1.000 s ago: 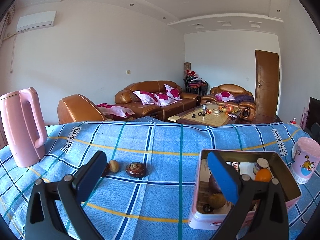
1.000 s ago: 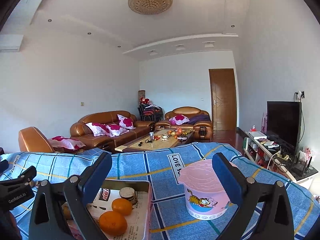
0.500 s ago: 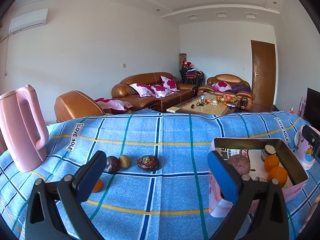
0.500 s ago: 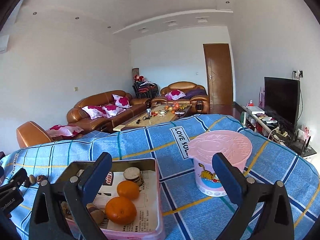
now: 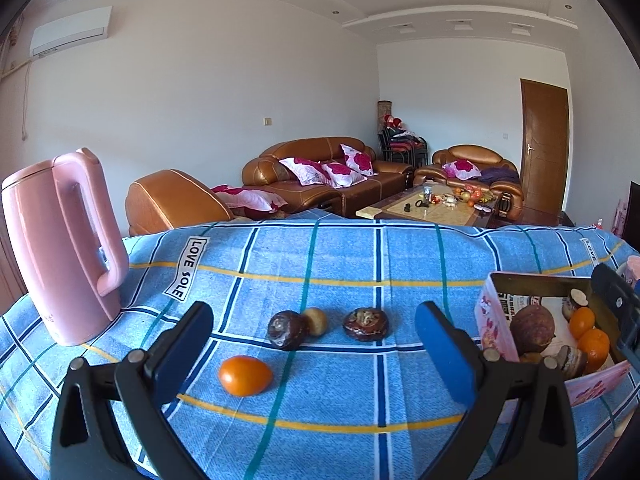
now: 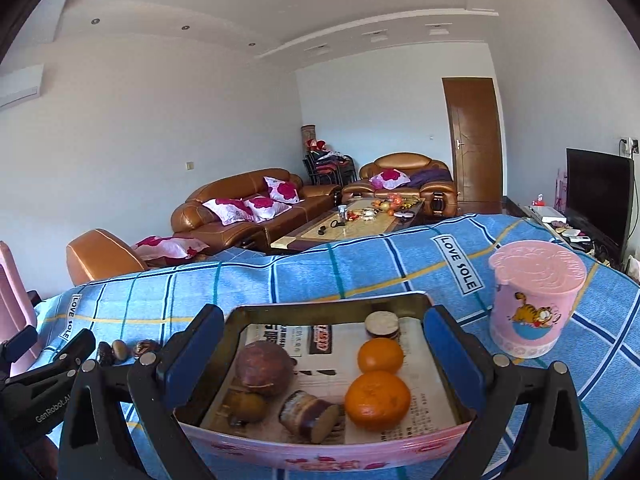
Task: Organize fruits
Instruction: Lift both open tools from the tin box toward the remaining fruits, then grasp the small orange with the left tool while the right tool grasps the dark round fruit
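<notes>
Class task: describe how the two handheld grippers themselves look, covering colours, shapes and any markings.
Both the left gripper and the right gripper have black plastic, triangular-framed fingers with silver rivets and flat blue pads. White "GenRobot.AI" lettering marks the left gripper's body in the right wrist view. No cables or sleeves show.

Left gripper [image 5: 316,344] and right gripper [image 6: 320,344], fingers apart.

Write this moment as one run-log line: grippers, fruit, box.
left gripper: open, over loose orange fruit | right gripper: open, empty, over box | box holds two oranges | three brown fruits on cloth
</notes>
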Motion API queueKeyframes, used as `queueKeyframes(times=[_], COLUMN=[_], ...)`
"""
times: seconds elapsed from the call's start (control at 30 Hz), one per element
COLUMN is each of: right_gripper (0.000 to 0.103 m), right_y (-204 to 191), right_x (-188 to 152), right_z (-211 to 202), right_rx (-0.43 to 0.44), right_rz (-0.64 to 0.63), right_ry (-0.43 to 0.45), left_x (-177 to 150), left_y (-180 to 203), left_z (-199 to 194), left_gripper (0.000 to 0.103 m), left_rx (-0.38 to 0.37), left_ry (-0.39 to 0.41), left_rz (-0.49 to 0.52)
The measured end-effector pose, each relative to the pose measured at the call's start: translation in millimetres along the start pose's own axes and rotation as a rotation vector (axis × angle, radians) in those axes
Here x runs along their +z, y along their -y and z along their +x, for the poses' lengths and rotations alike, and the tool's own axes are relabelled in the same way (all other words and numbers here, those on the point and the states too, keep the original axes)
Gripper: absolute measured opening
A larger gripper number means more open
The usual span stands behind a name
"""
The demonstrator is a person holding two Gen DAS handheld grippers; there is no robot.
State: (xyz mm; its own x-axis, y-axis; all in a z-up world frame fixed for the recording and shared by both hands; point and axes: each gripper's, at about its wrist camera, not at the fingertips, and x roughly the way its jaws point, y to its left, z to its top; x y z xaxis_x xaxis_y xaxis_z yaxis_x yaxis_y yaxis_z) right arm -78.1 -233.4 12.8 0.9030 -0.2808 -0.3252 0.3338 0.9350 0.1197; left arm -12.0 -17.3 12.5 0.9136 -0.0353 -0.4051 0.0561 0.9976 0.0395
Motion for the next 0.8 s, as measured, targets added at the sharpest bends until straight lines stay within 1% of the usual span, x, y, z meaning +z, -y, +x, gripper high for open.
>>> queueKeyframes(times=[0.13,0.37,0.5,0.67,0.8], right_gripper=[0.101,0.101,0.101,0.101,0.101], right_y=[-23,-59,-80,-102,-114], right_x=[-3,-7,-8,-11,-12], right_z=[3,8,12,17,22], right_rx=[0.027,0.069,0.088,0.118,0.136], right_rz=[-0.004,-0.001,-0.010,-0.003,-0.007], right_ry=[-0.015,-0.035,-0.037,-0.046,-0.056], left_x=[0,-1,-2,0,3], left_y=[-14,-39,-50,-61,-76], left_z=[6,21,28,35,45], left_gripper=[0.103,0.103,0.103,0.103,0.103], left_rx=[0.014,0.014,0.030,0.063,0.093], left_ry=[-0.018,-0.087,-0.110,-0.121,-0.149], left_rz=[-0.011,-0.058,-0.065,-0.044,0.011])
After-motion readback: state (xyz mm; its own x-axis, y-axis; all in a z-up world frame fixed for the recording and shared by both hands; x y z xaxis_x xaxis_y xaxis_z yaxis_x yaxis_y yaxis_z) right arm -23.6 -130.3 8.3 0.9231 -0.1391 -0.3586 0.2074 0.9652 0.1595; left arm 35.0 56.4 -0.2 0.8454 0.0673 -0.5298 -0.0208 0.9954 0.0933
